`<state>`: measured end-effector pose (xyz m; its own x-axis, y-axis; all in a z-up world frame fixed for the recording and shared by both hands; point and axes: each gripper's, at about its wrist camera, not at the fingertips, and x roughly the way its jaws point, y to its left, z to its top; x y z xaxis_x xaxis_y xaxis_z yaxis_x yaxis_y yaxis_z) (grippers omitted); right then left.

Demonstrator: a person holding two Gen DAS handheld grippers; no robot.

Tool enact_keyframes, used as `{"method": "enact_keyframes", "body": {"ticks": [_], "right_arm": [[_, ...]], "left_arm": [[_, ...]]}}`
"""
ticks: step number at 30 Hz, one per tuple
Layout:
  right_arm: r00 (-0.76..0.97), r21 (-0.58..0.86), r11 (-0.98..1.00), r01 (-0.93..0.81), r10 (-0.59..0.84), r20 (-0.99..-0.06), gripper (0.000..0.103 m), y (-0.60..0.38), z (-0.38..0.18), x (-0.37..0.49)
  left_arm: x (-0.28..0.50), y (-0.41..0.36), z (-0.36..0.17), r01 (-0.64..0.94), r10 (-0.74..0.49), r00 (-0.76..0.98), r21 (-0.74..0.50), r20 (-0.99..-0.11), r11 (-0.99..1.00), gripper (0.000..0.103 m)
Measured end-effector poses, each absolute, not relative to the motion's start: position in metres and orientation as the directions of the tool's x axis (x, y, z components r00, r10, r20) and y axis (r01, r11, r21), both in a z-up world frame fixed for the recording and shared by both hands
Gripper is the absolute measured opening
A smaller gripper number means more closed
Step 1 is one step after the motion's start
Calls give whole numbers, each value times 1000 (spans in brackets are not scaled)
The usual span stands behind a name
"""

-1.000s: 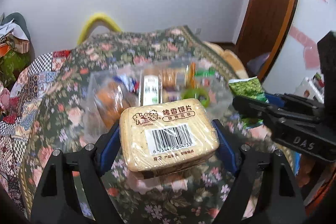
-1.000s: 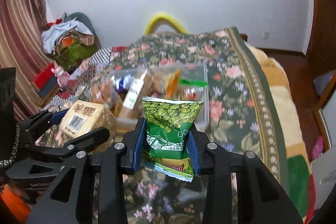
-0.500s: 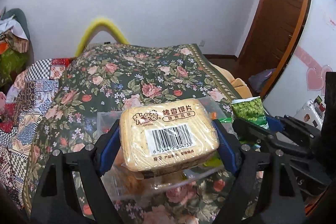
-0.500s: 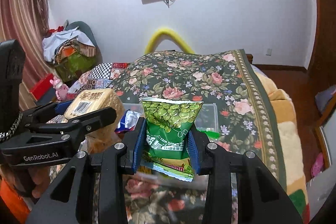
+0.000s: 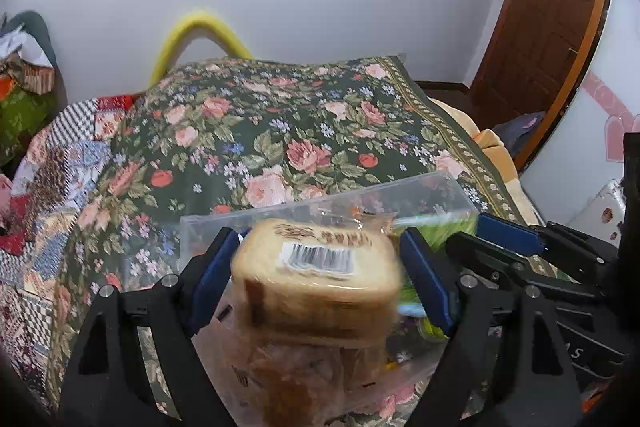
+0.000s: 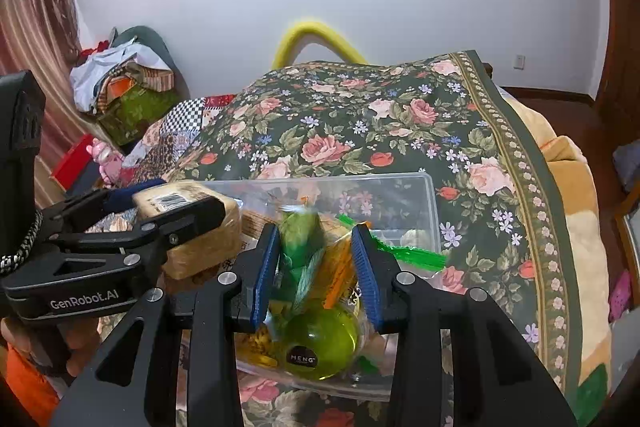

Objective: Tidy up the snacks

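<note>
Two grippers hang over a dark green bedspread patterned with pink roses, above a clear plastic storage box that rests on it. Left gripper – blue pads apart, the blurred tan barcoded cracker pack between them, tipped over the box, contact unclear. Right gripper – the log says shut, yet its pads look parted around a blurred green pea snack bag, grip unclear, above a round green jelly cup.

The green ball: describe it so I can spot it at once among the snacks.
Find the clear bin on the floral bedspread. At the bin's near end, just below the right claw, lies the green ball. It is the only smooth, see-through round thing there, with a small black label; everything around it is crinkly packets.
</note>
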<state>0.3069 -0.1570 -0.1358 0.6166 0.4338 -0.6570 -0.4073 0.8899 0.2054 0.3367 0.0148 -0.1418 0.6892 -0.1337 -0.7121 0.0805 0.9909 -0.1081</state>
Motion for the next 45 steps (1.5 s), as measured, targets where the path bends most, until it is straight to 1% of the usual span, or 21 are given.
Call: {"method": "enact_keyframes", "body": {"ticks": [3, 8, 14, 19, 21, 25, 26, 27, 28, 29, 32, 36, 39, 40, 45], "right_arm": [[628, 191, 894, -406, 425, -652, 36, -158, -131, 303], [657, 182, 897, -403, 422, -625, 37, -164, -117, 292], [715, 174, 896, -409, 434, -548, 37, -177, -74, 255], [778, 145, 893, -425, 443, -446, 37, -188, -29, 201], [797, 140, 891, -432, 449, -404, 39, -191, -14, 179], [831, 123, 890, -440, 455, -321, 51, -197, 10, 133], [836, 118, 890, -441, 455, -306, 56, -198, 14, 124], [842, 111, 890, -442, 454, -291, 59, -198, 17, 114], [848, 104, 892, -441, 451, -278, 66, -198, 19, 106], [854, 98, 894, -437, 446, -266, 72, -198, 20, 99], [872, 75, 904, -421, 426, -243, 82, -197, 22, 83], [877, 58, 907, -418, 419, -235, 90, -194, 20, 75], [882, 52, 910, -411, 411, -231, 99, -193, 17, 69], [885, 50, 913, -405, 405, -228, 103, -193, 16, 69], [891, 38, 918, -395, 393, -229, 103, -192, 14, 63]], "left_arm": [[331, 13, -134, 89, -122, 711, -84, -692, 993, 83], [311, 13, -111, 98, -136, 740, -94, -659, 991, 83], [253, 16, -55, 87, -123, 839, -92, -529, 992, 83], [190, 17, -7, 87, -119, 904, -95, -411, 992, 83], [164, 17, 7, 86, -116, 922, -97, -370, 992, 83], [118, 12, 27, 60, -77, 954, -68, -289, 996, 83], [107, 11, 30, 59, -74, 959, -65, -274, 996, 83], [99, 10, 33, 62, -77, 962, -66, -264, 996, 83], [90, 9, 35, 69, -85, 963, -70, -255, 995, 84], [83, 8, 35, 72, -88, 964, -72, -250, 995, 87], [68, 6, 34, 65, -80, 968, -71, -239, 995, 94], [55, 6, 30, 61, -76, 968, -70, -237, 996, 95], [50, 6, 27, 55, -69, 969, -63, -239, 997, 96], [48, 5, 26, 55, -68, 969, -60, -239, 997, 96], [46, 4, 20, 51, -67, 966, -68, -251, 996, 97]]}}
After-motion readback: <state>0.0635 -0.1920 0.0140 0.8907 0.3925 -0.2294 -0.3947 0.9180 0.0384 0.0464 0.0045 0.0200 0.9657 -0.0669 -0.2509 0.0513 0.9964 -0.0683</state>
